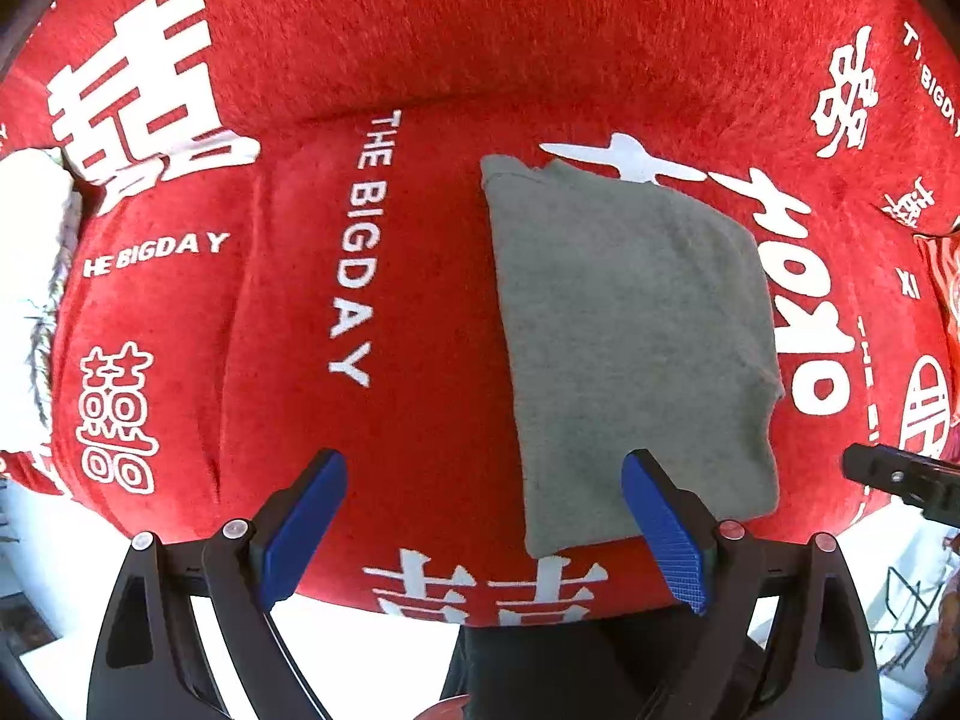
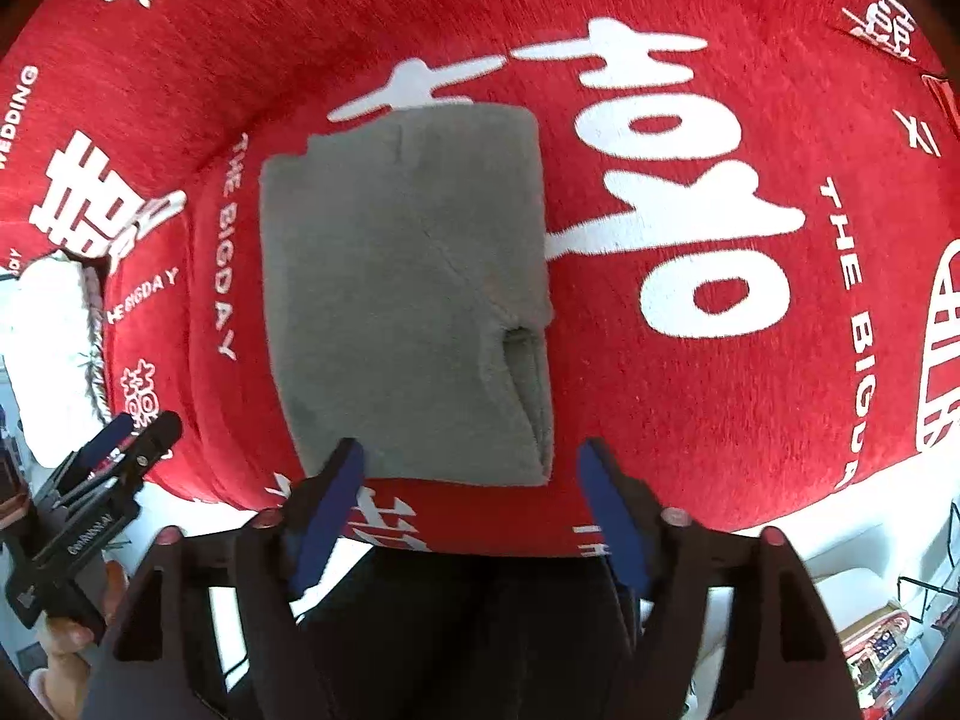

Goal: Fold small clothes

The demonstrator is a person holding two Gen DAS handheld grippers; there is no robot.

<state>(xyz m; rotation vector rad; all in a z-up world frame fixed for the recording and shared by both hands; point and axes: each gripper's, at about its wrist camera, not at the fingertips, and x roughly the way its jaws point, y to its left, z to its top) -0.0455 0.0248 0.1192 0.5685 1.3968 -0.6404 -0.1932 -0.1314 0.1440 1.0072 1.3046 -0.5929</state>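
Note:
A small grey garment (image 1: 636,336) lies folded into a tall rectangle on a red cover with white lettering (image 1: 420,276). In the right wrist view the grey garment (image 2: 408,300) shows a layered fold with an opening at its right edge. My left gripper (image 1: 483,468) is open and empty, hovering near the garment's near left corner. My right gripper (image 2: 471,456) is open and empty, just above the garment's near edge. The left gripper also shows at the left of the right wrist view (image 2: 135,435), and the right gripper's tip shows at the right edge of the left wrist view (image 1: 888,471).
The red cover (image 2: 690,390) drapes over a soft seat with a raised back. A white fluffy item (image 1: 30,300) lies at the far left. A wire rack (image 1: 906,606) and white floor lie below the seat's front edge at right.

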